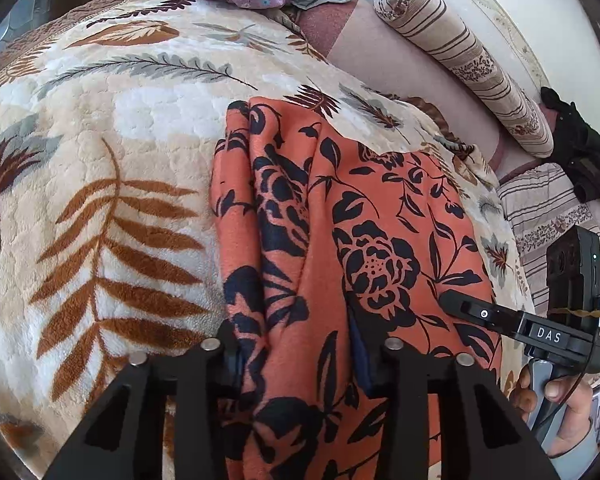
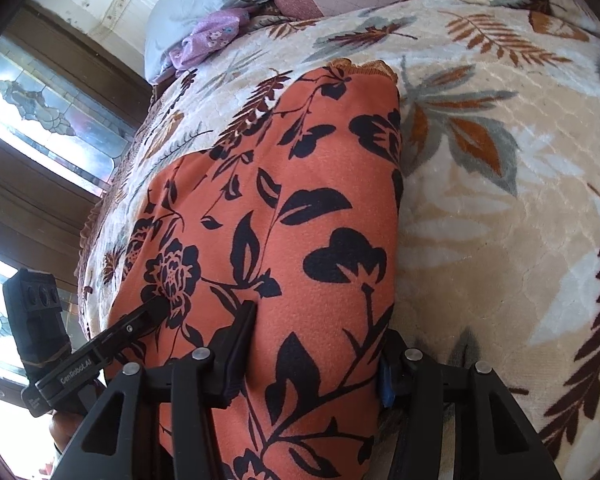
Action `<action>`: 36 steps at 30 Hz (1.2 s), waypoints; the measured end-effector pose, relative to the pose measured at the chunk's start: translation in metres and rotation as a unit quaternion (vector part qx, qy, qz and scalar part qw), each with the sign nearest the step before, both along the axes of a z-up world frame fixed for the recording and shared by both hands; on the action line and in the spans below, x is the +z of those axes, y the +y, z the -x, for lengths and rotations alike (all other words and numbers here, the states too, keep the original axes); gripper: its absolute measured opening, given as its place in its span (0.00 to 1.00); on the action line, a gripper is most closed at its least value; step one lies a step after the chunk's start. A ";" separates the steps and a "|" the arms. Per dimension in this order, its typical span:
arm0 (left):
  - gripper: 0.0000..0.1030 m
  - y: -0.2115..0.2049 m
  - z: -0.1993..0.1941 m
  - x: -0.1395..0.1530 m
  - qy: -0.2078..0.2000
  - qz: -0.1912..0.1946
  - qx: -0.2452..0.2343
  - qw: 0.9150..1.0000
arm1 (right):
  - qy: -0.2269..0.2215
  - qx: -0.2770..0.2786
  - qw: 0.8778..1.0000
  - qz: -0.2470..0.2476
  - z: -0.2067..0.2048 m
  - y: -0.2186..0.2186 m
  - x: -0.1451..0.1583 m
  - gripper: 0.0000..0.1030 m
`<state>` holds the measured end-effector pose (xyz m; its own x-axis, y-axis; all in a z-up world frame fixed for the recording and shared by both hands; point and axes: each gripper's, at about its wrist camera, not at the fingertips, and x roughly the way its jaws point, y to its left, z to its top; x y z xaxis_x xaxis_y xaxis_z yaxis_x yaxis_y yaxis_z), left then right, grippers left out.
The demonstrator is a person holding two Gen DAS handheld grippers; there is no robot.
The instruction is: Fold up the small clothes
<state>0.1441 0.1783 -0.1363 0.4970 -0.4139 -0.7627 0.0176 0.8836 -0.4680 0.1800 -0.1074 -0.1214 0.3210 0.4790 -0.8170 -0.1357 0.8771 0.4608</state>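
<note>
The orange flowered garment (image 1: 340, 240) is laid on the leaf-patterned blanket (image 1: 100, 160), its long axis running straight away from both pairs of tongs, so that the near end is at hand and the far end lies well apart. On the left, the left tongs (image 1: 300, 364) are seen spread wide with the near end of the cloth between the fingers; whether it is pinched cannot be told. To the right of them the right tongs (image 2: 312, 344) likewise straddle the near end, parted about as wide as the cloth, with no firm hold evident. The two are about equally near. The bunched left-hand folds are shown only by the left view; the smooth right edge and the gathered far end only by the right view.
</note>
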 end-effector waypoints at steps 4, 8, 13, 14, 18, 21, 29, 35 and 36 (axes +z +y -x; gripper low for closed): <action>0.30 0.002 0.006 0.007 0.004 -0.001 0.004 1.000 | -0.019 0.020 1.000 -0.006 0.004 0.002 0.016 0.46; 0.28 -0.008 0.008 0.029 -0.007 -0.008 0.005 1.000 | -0.046 0.044 0.998 -0.019 0.007 0.001 0.037 0.43; 0.28 -0.044 -0.003 0.083 -0.066 -0.013 -0.016 0.998 | -0.100 0.039 0.994 -0.030 0.002 -0.030 0.084 0.43; 0.28 -0.053 -0.008 0.094 -0.079 -0.011 -0.021 0.997 | -0.112 0.032 0.993 -0.032 0.000 -0.041 0.095 0.43; 0.28 -0.091 -0.029 0.125 -0.117 -0.008 -0.048 0.992 | -0.144 -0.002 0.989 -0.038 -0.008 -0.086 0.126 0.43; 0.29 -0.119 -0.044 0.125 -0.118 -0.005 -0.057 0.991 | -0.144 -0.027 0.988 -0.046 -0.017 -0.117 0.128 0.43; 0.57 -0.164 -0.079 0.009 0.036 -0.070 -0.099 0.992 | 0.042 -0.159 0.986 -0.030 -0.036 -0.199 -0.015 0.62; 0.64 -0.135 -0.045 0.051 -0.044 -0.075 -0.056 0.995 | -0.066 -0.197 0.978 -0.013 -0.006 -0.212 0.025 0.65; 0.64 -0.134 -0.043 0.054 -0.055 -0.075 -0.060 0.994 | -0.089 -0.189 0.978 -0.011 -0.004 -0.207 0.040 0.65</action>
<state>0.1875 0.0439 -0.0821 0.5343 -0.3603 -0.7646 0.1704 0.9319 -0.3201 0.1844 -0.3145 -0.0816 0.6142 0.3148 -0.7236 0.1174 0.8704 0.4782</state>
